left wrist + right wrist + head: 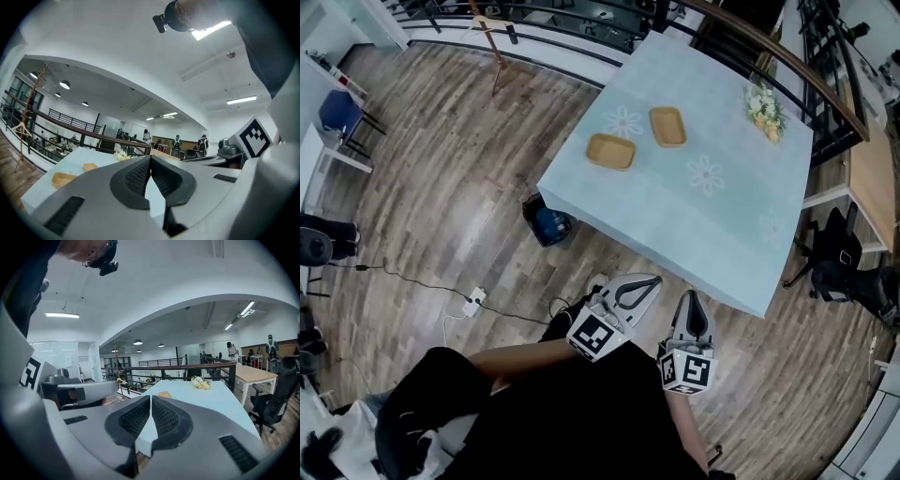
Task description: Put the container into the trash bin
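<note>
Two shallow tan containers rest on the light blue table (712, 234): one (610, 151) near its left edge, the other (667, 126) just beyond it. A small dark trash bin (548, 223) with a blue inside stands on the floor by the table's left corner. My left gripper (654, 280) and right gripper (691, 297) are held close to the person's body, short of the table's near edge, both shut on nothing. The left gripper view shows its jaws (150, 160) closed, with the containers (63, 178) far off. The right gripper (150, 399) is closed too.
A bunch of flowers (765, 110) lies at the table's far right. A cable and power strip (473, 300) run over the wood floor at the left. A black railing (581, 19) lies beyond the table, and a black chair (839, 262) stands at the right.
</note>
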The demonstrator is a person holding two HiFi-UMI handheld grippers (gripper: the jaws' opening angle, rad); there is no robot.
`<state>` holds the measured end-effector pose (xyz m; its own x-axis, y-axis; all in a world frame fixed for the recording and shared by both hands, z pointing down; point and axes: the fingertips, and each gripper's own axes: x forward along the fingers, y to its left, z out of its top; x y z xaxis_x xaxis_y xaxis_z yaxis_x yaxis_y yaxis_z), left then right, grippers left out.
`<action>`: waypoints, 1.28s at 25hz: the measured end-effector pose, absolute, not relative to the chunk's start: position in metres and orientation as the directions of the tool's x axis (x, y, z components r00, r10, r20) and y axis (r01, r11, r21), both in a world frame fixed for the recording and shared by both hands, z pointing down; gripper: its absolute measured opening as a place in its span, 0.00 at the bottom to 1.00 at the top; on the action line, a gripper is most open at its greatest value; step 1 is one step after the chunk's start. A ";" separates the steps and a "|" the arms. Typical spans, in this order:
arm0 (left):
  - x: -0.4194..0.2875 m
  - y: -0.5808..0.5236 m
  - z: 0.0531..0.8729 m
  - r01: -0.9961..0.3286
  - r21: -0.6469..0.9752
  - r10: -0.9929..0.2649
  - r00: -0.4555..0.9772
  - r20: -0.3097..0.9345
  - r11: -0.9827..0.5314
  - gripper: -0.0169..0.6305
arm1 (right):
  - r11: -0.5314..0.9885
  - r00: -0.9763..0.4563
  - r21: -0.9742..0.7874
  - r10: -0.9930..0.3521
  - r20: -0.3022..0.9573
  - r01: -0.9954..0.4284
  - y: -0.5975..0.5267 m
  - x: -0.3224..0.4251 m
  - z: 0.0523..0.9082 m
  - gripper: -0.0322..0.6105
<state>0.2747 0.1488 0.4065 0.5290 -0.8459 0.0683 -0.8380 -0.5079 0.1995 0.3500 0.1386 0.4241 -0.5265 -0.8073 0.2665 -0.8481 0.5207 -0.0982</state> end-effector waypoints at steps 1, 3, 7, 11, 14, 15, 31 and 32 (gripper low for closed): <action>0.267 0.139 0.405 -0.839 0.202 -0.847 0.527 0.065 -0.506 0.05 | 0.527 -0.532 -0.095 -0.804 0.267 -0.844 0.129 0.341 0.423 0.11; 0.251 0.120 0.404 -0.838 0.212 -0.850 0.524 0.057 -0.503 0.05 | 0.531 -0.535 -0.098 -0.799 0.274 -0.842 0.108 0.325 0.424 0.11; 0.220 0.087 0.407 -0.837 0.227 -0.853 0.520 0.051 -0.497 0.05 | 0.521 -0.534 -0.131 -0.787 0.310 -0.843 0.071 0.299 0.434 0.11; 0.189 0.065 0.414 -0.845 0.233 -0.861 0.506 0.060 -0.481 0.05 | 0.526 -0.543 -0.142 -0.780 0.310 -0.838 0.047 0.273 0.437 0.11; 0.173 0.055 0.418 -0.851 0.241 -0.866 0.494 0.070 -0.466 0.05 | 0.531 -0.549 -0.152 -0.771 0.323 -0.834 0.033 0.262 0.440 0.11; 0.169 0.052 0.417 -0.855 0.239 -0.870 0.488 0.069 -0.460 0.05 | 0.532 -0.551 -0.156 -0.768 0.326 -0.833 0.027 0.260 0.441 0.11; 0.090 0.024 0.439 -0.955 0.214 -0.951 0.247 0.186 -0.206 0.05 | 0.703 -0.743 -0.255 -0.581 0.332 -0.664 -0.029 0.188 0.496 0.11; 0.089 0.022 0.437 -0.957 0.210 -0.952 0.240 0.187 -0.200 0.05 | 0.705 -0.743 -0.252 -0.578 0.339 -0.663 -0.034 0.187 0.501 0.11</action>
<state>0.0885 0.0215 0.4374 0.2405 -0.9524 0.1874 -0.9570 -0.2004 0.2096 0.1866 -0.0340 0.5007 -0.7427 -0.5776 0.3388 -0.6631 0.7049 -0.2518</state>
